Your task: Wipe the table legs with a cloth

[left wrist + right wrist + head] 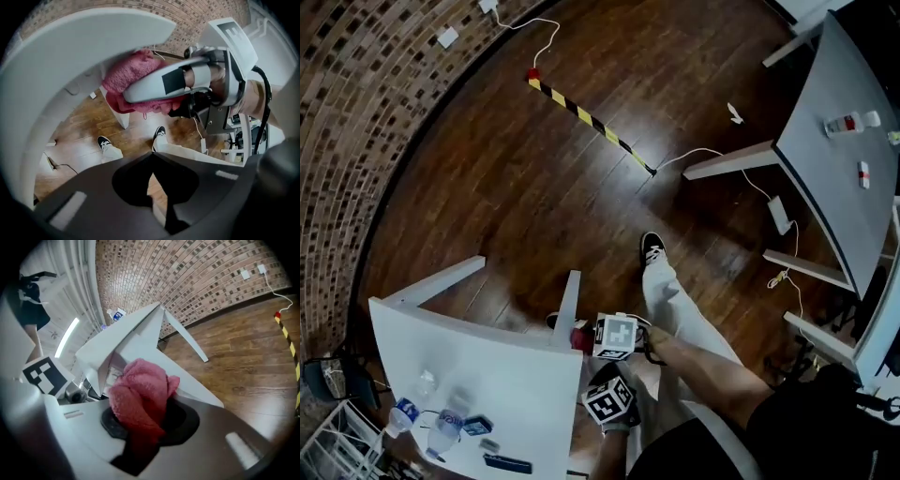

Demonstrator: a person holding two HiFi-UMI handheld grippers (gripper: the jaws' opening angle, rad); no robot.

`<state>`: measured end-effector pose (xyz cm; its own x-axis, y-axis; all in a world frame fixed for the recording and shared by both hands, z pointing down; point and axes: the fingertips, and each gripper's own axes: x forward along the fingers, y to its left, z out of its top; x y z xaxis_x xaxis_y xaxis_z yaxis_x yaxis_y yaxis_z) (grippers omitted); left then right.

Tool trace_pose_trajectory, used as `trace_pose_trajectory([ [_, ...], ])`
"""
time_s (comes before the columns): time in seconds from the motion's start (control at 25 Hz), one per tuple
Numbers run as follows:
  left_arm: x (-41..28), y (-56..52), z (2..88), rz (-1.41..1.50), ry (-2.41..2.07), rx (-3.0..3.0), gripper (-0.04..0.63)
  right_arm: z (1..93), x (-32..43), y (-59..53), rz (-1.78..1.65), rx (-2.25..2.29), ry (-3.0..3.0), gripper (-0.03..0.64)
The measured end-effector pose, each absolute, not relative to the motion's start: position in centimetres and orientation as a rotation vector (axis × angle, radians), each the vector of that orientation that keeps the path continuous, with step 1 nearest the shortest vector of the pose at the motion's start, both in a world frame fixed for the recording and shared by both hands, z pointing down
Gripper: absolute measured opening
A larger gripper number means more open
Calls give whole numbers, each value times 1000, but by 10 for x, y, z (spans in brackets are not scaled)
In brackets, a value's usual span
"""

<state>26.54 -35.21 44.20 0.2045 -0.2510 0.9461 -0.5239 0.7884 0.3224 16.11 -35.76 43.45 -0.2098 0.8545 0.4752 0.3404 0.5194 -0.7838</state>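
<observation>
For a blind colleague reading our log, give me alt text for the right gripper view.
The right gripper is shut on a bunched pink cloth, held up against a white table leg. Behind them are a dark wooden floor and a brick wall.

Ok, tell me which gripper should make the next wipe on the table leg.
Right. The right gripper is shut on the pink cloth, which sits right beside the white table leg. The left gripper has its jaws together on nothing, so it has nothing to wipe with.
</observation>
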Motion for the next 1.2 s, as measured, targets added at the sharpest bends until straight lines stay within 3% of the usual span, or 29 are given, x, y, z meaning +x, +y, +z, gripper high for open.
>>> trace_pose_trajectory([
  [0.32, 280, -395, 488, 96, -1404, 626, 0, 468, 162, -361, 753, -937, -1853, 89],
  [1.2, 284, -399, 645, 121, -1358, 617, 0, 608, 156, -385, 840, -864, -1791, 91],
])
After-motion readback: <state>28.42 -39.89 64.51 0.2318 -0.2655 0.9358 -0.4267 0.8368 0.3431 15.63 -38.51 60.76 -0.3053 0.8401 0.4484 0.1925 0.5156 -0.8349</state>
